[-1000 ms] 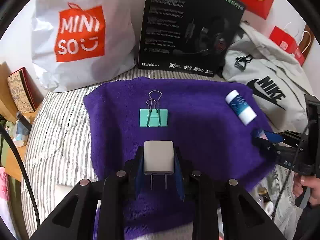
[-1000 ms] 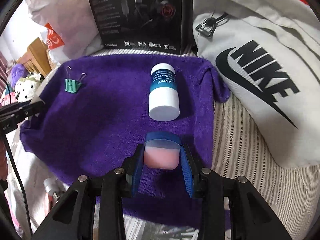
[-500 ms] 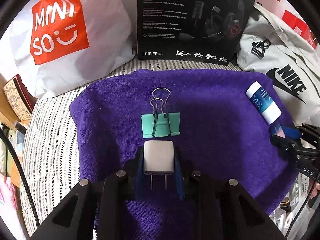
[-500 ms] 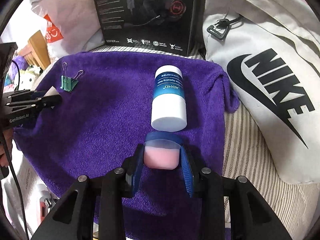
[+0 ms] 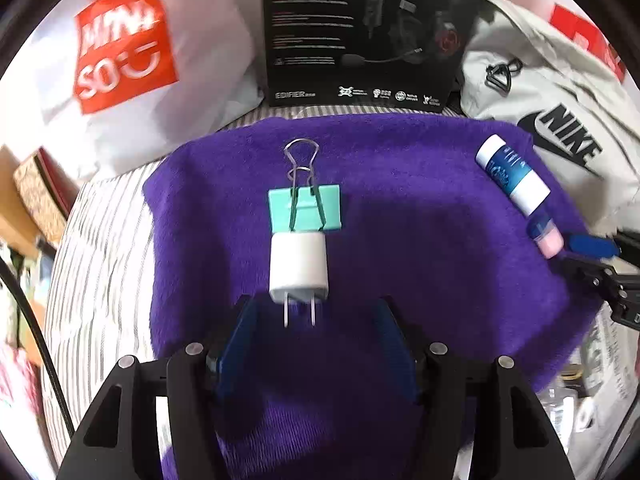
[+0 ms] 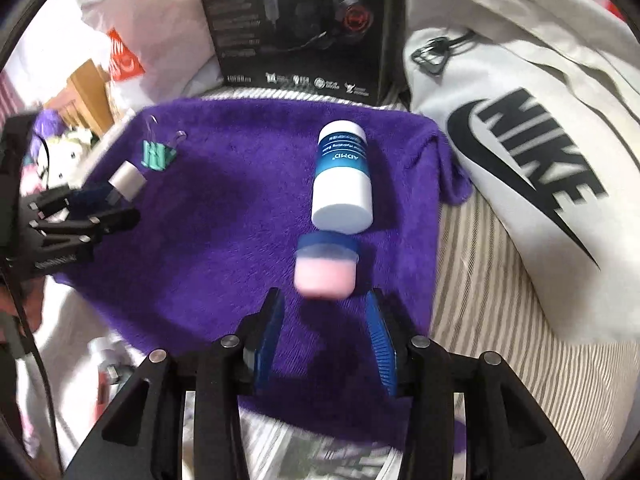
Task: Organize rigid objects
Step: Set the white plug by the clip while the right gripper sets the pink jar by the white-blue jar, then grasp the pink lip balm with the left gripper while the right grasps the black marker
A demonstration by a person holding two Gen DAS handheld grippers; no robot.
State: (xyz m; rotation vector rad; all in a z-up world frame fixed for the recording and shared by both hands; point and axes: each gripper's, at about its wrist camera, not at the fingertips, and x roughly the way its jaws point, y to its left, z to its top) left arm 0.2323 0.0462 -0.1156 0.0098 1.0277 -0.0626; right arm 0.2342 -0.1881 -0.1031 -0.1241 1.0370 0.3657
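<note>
My left tool (image 5: 316, 320) gapes wide, empty; charger (image 5: 299, 268) lies on the towel (image 5: 420, 260) at frame centre, just ahead of its fingers, touching the clip (image 5: 305, 213). My right tool (image 6: 324, 320) also spread, empty; pink jar (image 6: 325, 268) just ahead, against the bottle (image 6: 343, 178).

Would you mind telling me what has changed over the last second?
Both grippers opened and let go. The left gripper released the white charger on the purple towel just below the green binder clip; the right gripper released the pink jar by the white bottle. Clip and bottle stayed put.
</note>
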